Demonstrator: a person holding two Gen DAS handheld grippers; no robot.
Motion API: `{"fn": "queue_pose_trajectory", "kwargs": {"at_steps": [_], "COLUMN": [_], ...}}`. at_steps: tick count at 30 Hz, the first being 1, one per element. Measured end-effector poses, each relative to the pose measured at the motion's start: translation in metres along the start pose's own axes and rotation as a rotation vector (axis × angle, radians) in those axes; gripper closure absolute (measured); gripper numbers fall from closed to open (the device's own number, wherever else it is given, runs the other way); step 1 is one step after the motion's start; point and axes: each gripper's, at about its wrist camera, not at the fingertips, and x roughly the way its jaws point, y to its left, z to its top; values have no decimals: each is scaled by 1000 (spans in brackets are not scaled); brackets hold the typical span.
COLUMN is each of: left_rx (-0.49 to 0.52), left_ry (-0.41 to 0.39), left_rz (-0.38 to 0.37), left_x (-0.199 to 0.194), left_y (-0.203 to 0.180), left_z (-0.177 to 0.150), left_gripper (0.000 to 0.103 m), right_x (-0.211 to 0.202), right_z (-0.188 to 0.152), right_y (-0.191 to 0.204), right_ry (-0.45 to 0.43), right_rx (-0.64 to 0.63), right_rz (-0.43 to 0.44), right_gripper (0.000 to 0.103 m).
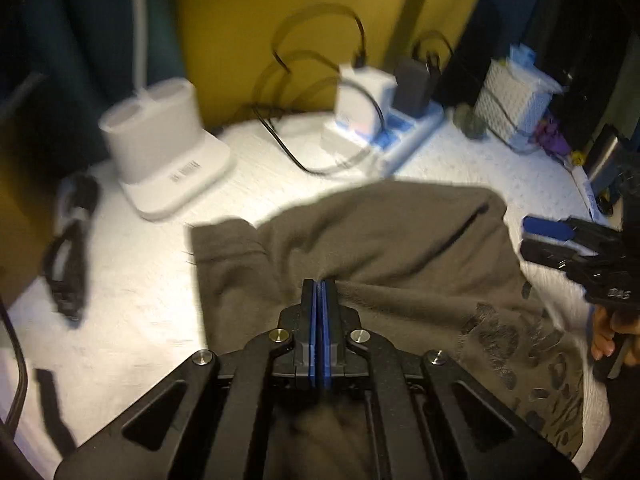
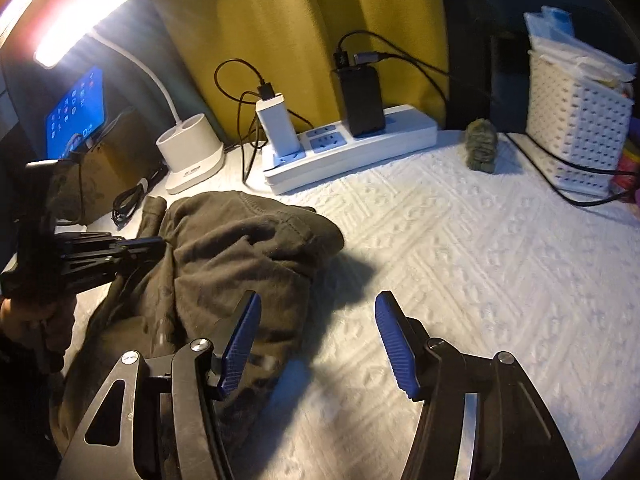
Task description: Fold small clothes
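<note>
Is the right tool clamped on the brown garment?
No, the right tool is open, its blue pads spread apart, with nothing between them beside the brown garment.

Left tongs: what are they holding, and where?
Left tongs are shut on a pinched fold near the middle of the brown cotton garment. Right tongs hold nothing.

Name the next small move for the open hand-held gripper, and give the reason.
Probably bring the right hand-held gripper leftward onto the brown garment and pinch its near edge: its jaws stand open over the white cloth, while the left hand-held gripper already clamps the fabric.
</note>
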Motion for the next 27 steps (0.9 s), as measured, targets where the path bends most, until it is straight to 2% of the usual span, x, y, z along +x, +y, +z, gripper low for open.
{"fn": "queue_pose_trajectory", "kwargs": {"at_steps": [1,3,4,6,8,10,13,15,17,19,21,23,25,26,27], "left_rx": [-4,-8,-13,-23,-50,-70,-103,-119,-129,-139,-137,-124,-99,-85,-68], "left_ry": [-17,-36,-39,-29,-36,-20,-27,-41,-47,-52,-48,-45,-46,-47,-48], "left_rz": [9,42,46,39,16,6,-13,-30,-38,-62,-56,-63,-80,-91,-109], "left_x": [-6,-12,-13,-13,-14,-13,-23,-34,-43,-52,-58,-65,-74,-78,-82], "left_y": [3,9,14,19,23,25,25,24,22,20,15,6,-5,-11,-18], "left_z": [1,2,1,-1,-5,-6,-9,-14,-20,-28,-36,-45,-54,-58,-63], "left_gripper": [102,102,102,102,101,101,99,88,58,53,52,52,52,52,52], "right_x": [5,14,20,32,44,49,47,50,55,55,55,52,46,41,36], "right_z": [4,10,15,22,31,41,57,65,66,62,56,49,43,37,34], "right_y": [0,2,2,1,0,2,3,3,2,6,8,8,6,1,0], "right_ry": [2,10,17,37,53,44,2,-3,24,29,53,56,56,46,43], "right_rx": [-2,-2,2,14,49,42,37,12,9,-16,-35,-51,-62,-71,-72], "right_rz": [15,34,40,79,138,161,153,102,62,1,-63,-132,-229,-277,-291], "right_gripper": [43,56,58,60,68,88,90,90,90,90,89,76,16,10,10]}}
